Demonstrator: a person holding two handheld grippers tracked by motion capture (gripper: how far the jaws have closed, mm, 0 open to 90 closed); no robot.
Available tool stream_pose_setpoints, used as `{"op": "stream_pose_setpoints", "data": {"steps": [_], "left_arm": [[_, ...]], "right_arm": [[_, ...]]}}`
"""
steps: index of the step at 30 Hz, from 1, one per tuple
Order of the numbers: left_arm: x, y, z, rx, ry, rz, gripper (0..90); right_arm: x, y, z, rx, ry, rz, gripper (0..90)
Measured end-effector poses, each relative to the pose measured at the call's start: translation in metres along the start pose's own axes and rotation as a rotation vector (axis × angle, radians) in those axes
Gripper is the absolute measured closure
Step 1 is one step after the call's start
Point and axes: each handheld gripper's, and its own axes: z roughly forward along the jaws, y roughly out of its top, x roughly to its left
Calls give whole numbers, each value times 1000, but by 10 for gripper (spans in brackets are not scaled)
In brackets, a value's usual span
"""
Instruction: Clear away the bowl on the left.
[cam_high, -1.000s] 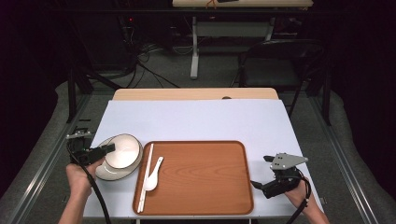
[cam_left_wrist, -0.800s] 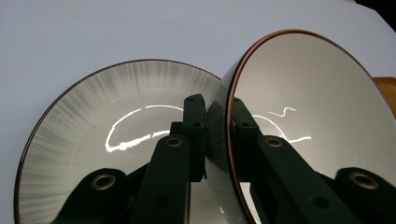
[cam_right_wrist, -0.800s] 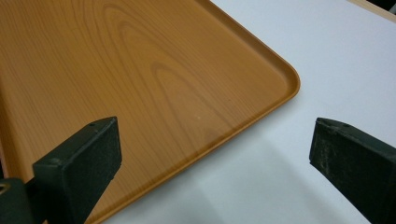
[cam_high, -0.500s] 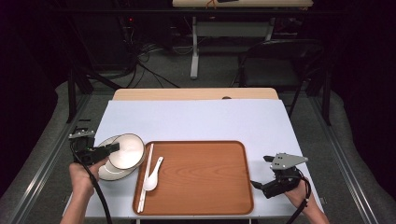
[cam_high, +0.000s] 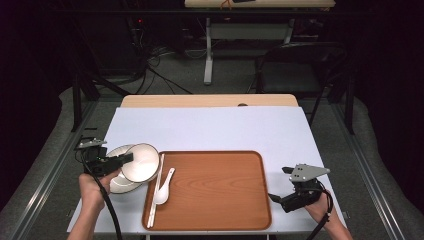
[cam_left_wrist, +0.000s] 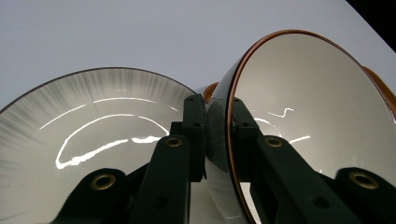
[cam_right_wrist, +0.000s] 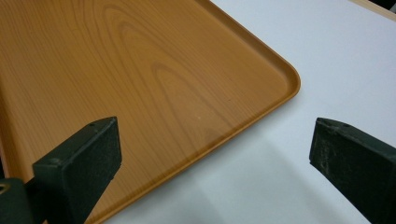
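Dark room, white-topped desk; near edge, right gripper is hovering just off the wooden tray's right rim, jaws standing wide apart with nothing between; left gripper is clamping the rim of a bowl, tilting it on edge above a plate at the desk's left, beside the tray; chopsticks and white spoon are lying along the tray's left side; farther back, another table and a chair are standing in shadow.

High overhead view; two close finger-level views, shared tray.
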Motion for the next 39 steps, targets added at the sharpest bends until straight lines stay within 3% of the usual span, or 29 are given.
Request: {"op": "stream_pose_setpoints", "data": {"steps": [27,39], "left_arm": [[-44,7,27,47,-70,111,810],[-64,10,43,72,-96,159,809]], "right_arm": [[4,13,3,-10,-24,46,9],[4,32,18,-16,21,102,0]]}}
